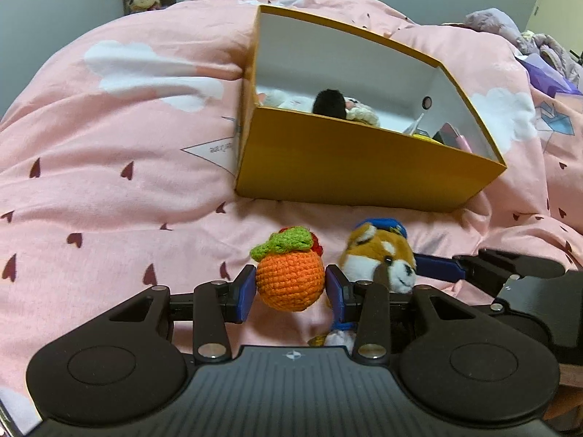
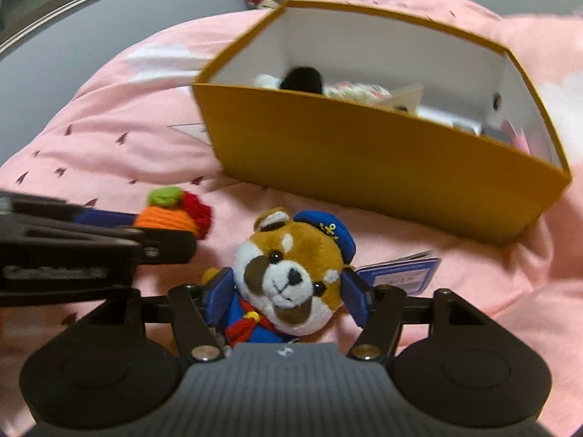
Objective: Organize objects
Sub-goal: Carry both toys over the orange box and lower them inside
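Pink duvet (image 1: pixel 109 189): yellow box (image 1: pixel 364 171) partly filled; left gripper (image 1: pixel 289 287) clamped on crochet orange (image 1: pixel 289 280), right gripper (image 2: pixel 288 295) spread around sailor dog plush (image 2: pixel 291 273), both unboxed.

crocheted yarn orange (image 1: pixel 289 282), fuzzy plush dog (image 2: pixel 291 276), matt cardboard box (image 1: pixel 364 167), soft cotton-looking quilt (image 1: pixel 109 182), maybe.

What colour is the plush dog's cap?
Blue, with a small gold anchor; the cap shows best in the right wrist view.
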Demonstrator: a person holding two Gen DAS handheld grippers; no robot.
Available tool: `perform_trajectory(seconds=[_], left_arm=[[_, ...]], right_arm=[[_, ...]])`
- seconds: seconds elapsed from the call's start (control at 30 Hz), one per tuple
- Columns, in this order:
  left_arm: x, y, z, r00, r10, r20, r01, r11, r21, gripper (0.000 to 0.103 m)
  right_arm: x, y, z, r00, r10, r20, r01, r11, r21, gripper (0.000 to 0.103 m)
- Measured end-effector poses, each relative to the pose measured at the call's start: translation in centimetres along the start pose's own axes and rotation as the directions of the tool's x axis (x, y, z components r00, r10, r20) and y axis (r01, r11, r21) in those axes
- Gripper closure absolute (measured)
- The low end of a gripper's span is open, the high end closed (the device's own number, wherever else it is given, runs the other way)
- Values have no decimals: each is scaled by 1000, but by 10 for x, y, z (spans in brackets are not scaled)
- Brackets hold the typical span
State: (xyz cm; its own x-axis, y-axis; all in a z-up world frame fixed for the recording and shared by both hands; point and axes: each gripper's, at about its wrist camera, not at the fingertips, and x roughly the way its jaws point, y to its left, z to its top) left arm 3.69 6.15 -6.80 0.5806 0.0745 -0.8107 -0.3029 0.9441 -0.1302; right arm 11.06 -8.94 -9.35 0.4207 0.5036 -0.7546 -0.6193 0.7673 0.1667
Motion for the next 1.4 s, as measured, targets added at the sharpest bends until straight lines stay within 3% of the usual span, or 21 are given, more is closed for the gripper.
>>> perform_trajectory(seconds=[0.17, 0.23, 0.27, 0.33, 0.4, 0.53, 0.7, 1.0, 1.2, 1.4], left_arm=[[0, 3, 2, 1000, 7, -3, -7, 1000, -14, 56], [0, 2, 3, 1000, 4, -4, -4, 1000, -13, 56], [0, 2, 3, 1000, 1, -4, -1, 1000, -13, 56], [-1, 1, 5, 1000, -4, -3, 4, 1000, -14, 56], [-2, 0, 6, 1000, -9, 0, 9, 1000, -14, 56], [-11, -7, 13, 999, -34, 19, 34, 999, -1, 56], [-28, -18, 32, 993, -89, 72, 87, 996, 28, 56], [-39, -29, 86, 969, -160, 189, 157, 987, 29, 56], [-30, -36, 116, 958, -160, 239, 149, 987, 63, 56], [-7, -36, 137, 958, -160, 238, 148, 987, 66, 56]], right_arm=[[8, -15, -1, 999, 0, -39, 4, 994, 110, 31], [12, -22, -2, 997, -8, -72, 20, 987, 162, 21], [12, -27, -3, 996, -10, -86, 26, 981, 190, 21], [8, -34, -3, 996, 45, -81, -24, 970, 240, 41], [3, -36, -3, 996, 56, -71, -36, 965, 261, 45], [-14, -29, 0, 999, 33, -32, -26, 979, 204, 46], [-56, -32, 21, 996, 18, 93, -32, 988, 152, 46], [-111, -67, 82, 950, -63, 307, 33, 994, 101, 46], [-100, -82, 121, 908, -194, 371, 205, 979, 10, 46], [-45, -94, 152, 891, -255, 375, 329, 932, -149, 46]])
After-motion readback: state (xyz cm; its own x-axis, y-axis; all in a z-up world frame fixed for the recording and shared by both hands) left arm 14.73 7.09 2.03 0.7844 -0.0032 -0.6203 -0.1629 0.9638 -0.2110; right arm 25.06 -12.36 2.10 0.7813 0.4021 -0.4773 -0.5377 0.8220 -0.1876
